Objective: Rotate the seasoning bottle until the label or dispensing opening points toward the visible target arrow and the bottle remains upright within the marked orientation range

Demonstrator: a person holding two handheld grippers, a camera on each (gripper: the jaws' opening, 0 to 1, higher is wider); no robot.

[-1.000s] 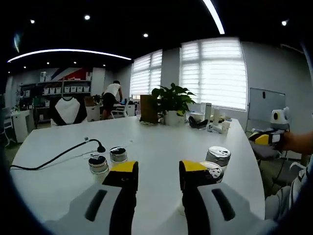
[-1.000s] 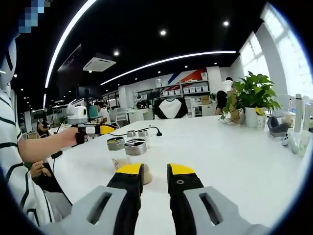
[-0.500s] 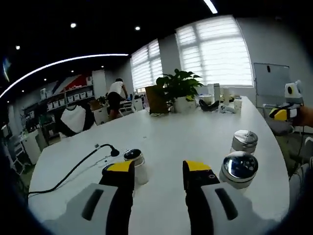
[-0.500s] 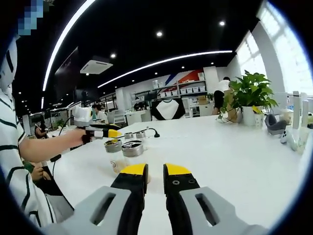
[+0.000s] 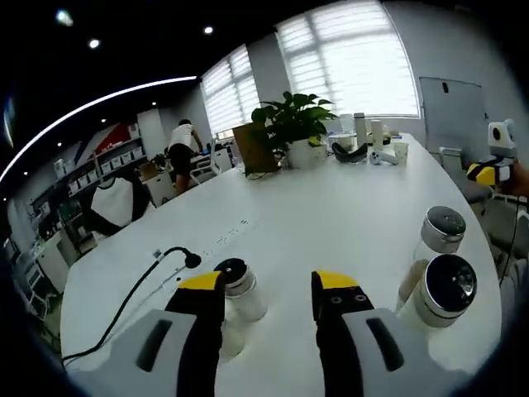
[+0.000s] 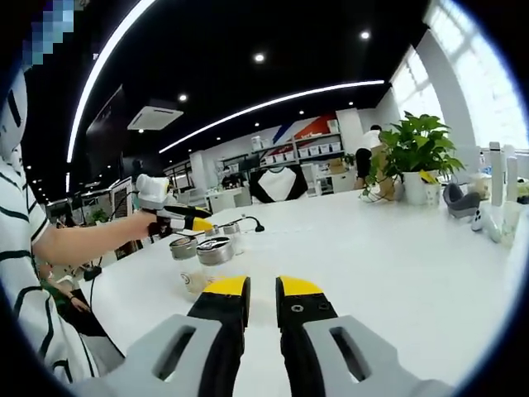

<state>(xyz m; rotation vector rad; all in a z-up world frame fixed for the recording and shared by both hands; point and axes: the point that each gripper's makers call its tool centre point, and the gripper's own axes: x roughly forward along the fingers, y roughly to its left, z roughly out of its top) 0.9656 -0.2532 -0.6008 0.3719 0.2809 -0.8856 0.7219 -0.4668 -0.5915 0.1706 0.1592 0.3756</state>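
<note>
Left tongs (image 5: pixel 269 288) lowered nearer, four seasoning bottles (image 5: pixel 446 289) on table (image 5: pixel 331 207)

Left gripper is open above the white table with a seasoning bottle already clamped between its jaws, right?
Not quite. The left gripper is open above the white table, but nothing is clamped: in the left gripper view its jaws stand apart with bare table between them. The nearest seasoning bottle stands just beyond the left jaw.

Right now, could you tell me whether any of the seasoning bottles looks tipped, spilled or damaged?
Nothing stands out: the seasoning bottles stand upright on the white table, lids on, nothing spilled. No target arrow can be made out.
</note>
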